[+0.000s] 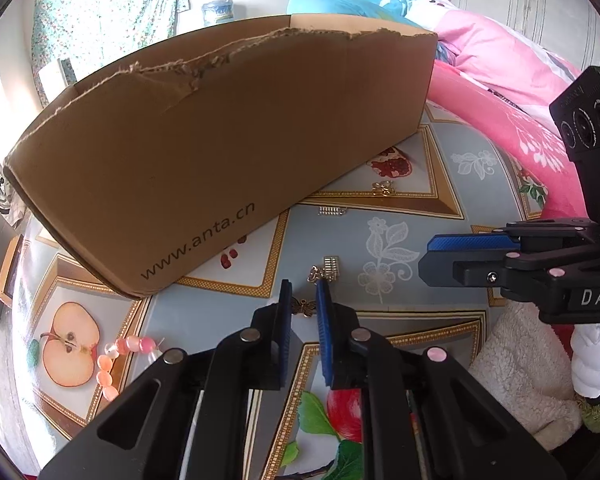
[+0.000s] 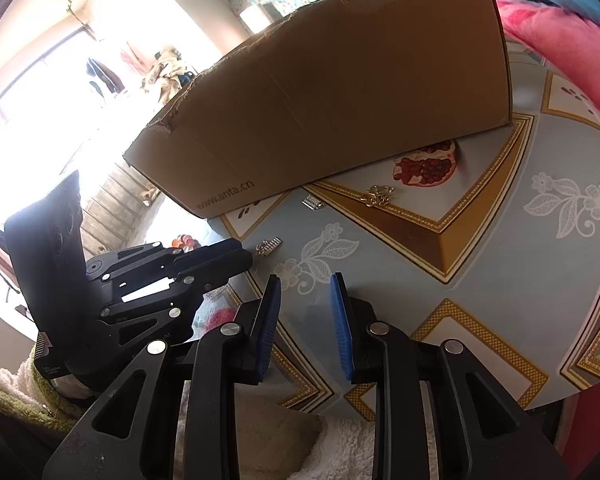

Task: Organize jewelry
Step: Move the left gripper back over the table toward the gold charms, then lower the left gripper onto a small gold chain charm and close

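Observation:
A small bronze butterfly charm (image 1: 303,307) lies on the patterned tablecloth (image 1: 380,320), and my left gripper (image 1: 304,288) is shut on it, its blue pads against the wings. Just beyond the tips sits a silver rectangular charm (image 1: 329,270). Farther off lie a silver coil piece (image 1: 332,211) and a gold chain piece (image 1: 382,188). A pink bead bracelet (image 1: 116,360) lies to the left. My right gripper (image 2: 306,284) hovers open over bare cloth, with nothing between its fingers. In its view the left gripper (image 2: 249,258) is at the left, near the silver charm (image 2: 269,246).
A torn brown cardboard box (image 1: 220,140) stands across the back of the table, printed with a web address. Pink bedding (image 1: 500,92) lies at the right. A white fleecy cloth (image 1: 524,380) hangs past the table's near edge.

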A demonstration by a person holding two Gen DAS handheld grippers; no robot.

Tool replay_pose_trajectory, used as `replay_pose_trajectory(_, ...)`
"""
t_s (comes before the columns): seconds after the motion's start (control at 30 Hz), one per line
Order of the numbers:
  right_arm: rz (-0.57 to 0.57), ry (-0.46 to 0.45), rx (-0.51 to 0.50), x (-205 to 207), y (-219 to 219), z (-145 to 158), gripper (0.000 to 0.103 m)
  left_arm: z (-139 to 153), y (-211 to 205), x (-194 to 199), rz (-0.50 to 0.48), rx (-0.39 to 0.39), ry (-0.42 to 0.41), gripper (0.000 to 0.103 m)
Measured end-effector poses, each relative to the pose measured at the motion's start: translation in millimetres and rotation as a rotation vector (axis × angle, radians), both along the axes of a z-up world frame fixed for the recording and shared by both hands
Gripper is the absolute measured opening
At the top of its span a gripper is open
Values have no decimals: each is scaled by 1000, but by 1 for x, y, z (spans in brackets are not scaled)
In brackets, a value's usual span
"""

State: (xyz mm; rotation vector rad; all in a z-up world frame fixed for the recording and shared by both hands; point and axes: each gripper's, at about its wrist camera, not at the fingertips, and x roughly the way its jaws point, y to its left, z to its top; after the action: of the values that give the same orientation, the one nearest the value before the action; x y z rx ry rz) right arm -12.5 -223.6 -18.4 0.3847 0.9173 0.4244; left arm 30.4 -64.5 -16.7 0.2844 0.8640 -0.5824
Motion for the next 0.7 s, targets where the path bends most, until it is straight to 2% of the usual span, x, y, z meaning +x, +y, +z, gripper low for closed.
replay_pose_trajectory(0.03,-1,-1,-2,0,0,1,25,0,2,0,4,-4,4,5)
replay_pose_trajectory(0.27,11,-20,-34,-2,8,6,25,2,17,-3,39,-36,31,5)
replay_pose_trajectory(0.5,46,-37,-79,-4,24,12,26,8,33,-5,85,-130,66,5)
replay_pose_trajectory(0.7,111,-51,-132,-2,57,13,27,14,44,-9,107,-136,36,5)
